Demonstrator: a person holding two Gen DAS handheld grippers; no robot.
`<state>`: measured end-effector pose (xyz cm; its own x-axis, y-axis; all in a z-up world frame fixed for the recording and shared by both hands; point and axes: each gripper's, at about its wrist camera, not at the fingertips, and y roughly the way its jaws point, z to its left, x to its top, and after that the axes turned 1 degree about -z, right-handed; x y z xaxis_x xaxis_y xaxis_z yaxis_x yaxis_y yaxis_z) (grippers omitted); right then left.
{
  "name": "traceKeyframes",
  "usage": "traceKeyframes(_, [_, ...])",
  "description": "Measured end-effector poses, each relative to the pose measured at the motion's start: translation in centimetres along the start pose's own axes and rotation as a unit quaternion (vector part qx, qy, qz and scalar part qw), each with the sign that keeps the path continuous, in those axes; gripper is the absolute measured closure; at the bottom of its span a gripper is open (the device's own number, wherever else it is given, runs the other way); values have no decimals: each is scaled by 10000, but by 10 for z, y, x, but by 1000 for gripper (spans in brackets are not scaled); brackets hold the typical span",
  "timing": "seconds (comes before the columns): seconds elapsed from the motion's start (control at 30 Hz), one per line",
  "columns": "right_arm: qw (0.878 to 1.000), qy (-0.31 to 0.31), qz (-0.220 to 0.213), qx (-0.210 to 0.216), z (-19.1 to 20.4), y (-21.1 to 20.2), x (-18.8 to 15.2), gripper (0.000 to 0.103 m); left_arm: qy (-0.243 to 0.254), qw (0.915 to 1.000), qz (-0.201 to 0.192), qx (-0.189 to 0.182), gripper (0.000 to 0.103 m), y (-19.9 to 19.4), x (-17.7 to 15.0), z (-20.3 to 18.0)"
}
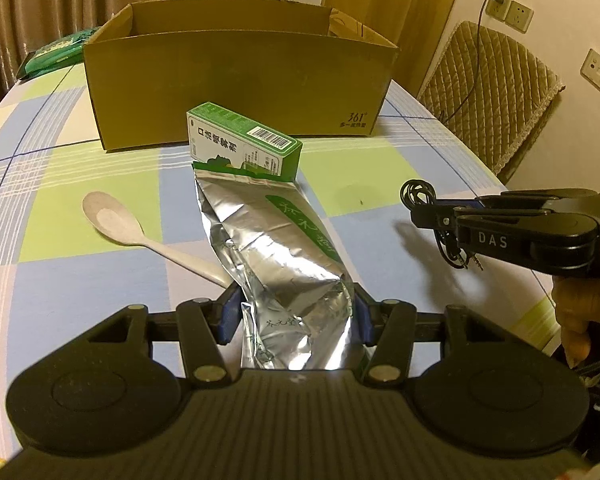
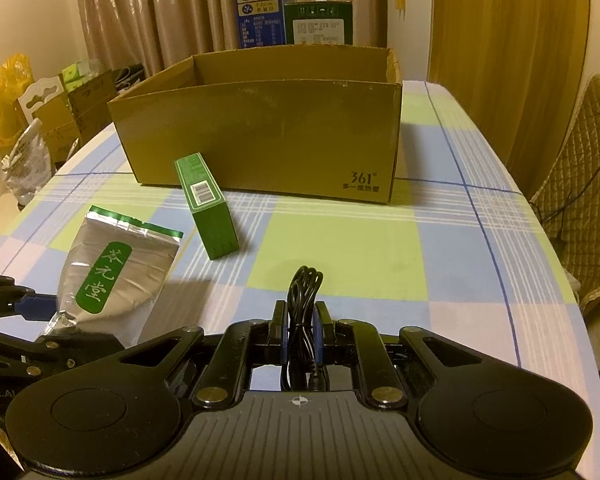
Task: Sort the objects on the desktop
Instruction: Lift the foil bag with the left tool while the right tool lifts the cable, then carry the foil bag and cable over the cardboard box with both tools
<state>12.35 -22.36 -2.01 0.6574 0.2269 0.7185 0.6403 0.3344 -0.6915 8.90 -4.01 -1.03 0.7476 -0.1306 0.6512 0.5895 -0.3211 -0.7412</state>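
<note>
Your left gripper (image 1: pixel 296 316) clamps the foil pouch (image 1: pixel 276 248), your right gripper (image 2: pixel 302 320) the coiled cable (image 2: pixel 302 308); the slick pouch could slip short of the cardboard box (image 1: pixel 240 80), upper centre.

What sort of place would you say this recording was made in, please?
Most likely a home dining room. A table with a checked tablecloth carries household items, a quilted chair stands beside it, and curtains hang behind. Bags and cartons are piled on the floor nearby.
</note>
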Motion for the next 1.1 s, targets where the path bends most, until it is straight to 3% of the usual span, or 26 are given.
traceKeyframes(0.5, [9998, -102, -170, 74, 8, -7, 11, 94, -158, 9997, -192, -10, 53, -12, 11, 6])
traceKeyframes(1.1, [9967, -314, -734, 173, 22, -16, 67, 94, -238, 9978, -613, -88, 54, -30, 56, 21])
